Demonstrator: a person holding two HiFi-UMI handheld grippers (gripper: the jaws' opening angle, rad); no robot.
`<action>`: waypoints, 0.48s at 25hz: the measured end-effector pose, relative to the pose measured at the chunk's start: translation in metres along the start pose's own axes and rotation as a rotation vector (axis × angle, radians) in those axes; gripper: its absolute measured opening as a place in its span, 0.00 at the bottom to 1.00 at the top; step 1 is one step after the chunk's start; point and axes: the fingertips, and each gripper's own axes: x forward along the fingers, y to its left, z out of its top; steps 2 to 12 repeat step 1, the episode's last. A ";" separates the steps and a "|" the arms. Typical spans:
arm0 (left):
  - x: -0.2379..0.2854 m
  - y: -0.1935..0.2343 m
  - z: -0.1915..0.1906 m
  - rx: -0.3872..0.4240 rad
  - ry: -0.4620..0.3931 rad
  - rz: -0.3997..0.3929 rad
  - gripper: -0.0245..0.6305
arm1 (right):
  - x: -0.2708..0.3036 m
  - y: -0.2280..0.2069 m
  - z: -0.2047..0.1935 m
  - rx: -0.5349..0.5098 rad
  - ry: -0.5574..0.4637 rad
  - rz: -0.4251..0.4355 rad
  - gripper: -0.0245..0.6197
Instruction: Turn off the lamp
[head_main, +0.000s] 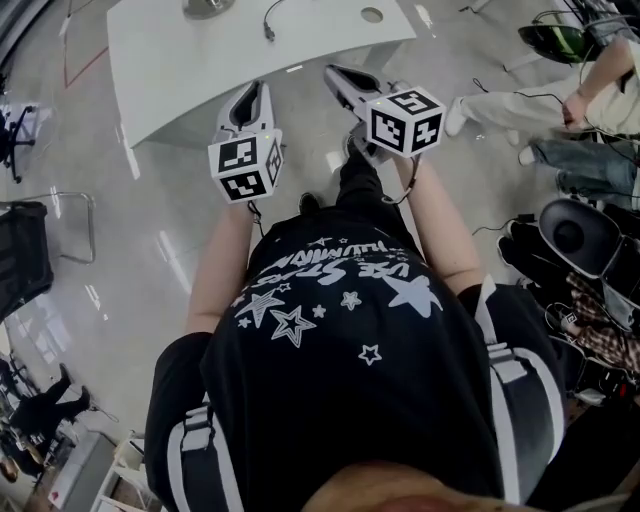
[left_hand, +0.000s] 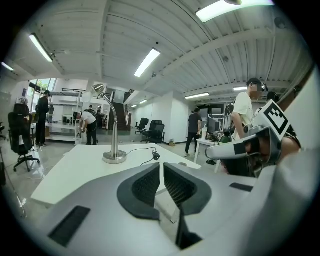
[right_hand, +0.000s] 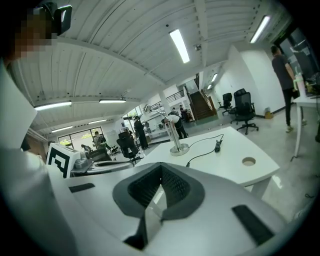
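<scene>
A silver gooseneck lamp (left_hand: 114, 156) stands on a white table (left_hand: 75, 170). Its cable runs to an inline switch (left_hand: 156, 156) lying on the tabletop. The right gripper view also shows the lamp (right_hand: 178, 148) and the switch (right_hand: 218, 146). From the head view only the lamp base (head_main: 208, 8) shows, at the table's far edge. Both grippers hang in the air short of the table, pointing at it. My left gripper (left_hand: 161, 165) has a narrow slit between its pads and holds nothing. My right gripper (right_hand: 161, 167) is shut and empty. Seen from above, the left gripper (head_main: 247, 100) and the right gripper (head_main: 340, 76) are side by side.
The table has a round cable hole (right_hand: 248, 161) near its right corner. Glossy floor lies between me and the table (head_main: 260, 50). People stand and sit around the room, one close on the right (head_main: 590, 100). Office chairs (left_hand: 20, 132) and bags (head_main: 585, 240) stand nearby.
</scene>
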 end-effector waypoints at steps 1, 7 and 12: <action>-0.002 0.002 0.000 0.001 -0.001 -0.001 0.09 | 0.001 0.002 0.000 0.001 -0.004 -0.002 0.05; -0.002 0.002 0.000 0.001 -0.001 -0.001 0.09 | 0.001 0.002 0.000 0.001 -0.004 -0.002 0.05; -0.002 0.002 0.000 0.001 -0.001 -0.001 0.09 | 0.001 0.002 0.000 0.001 -0.004 -0.002 0.05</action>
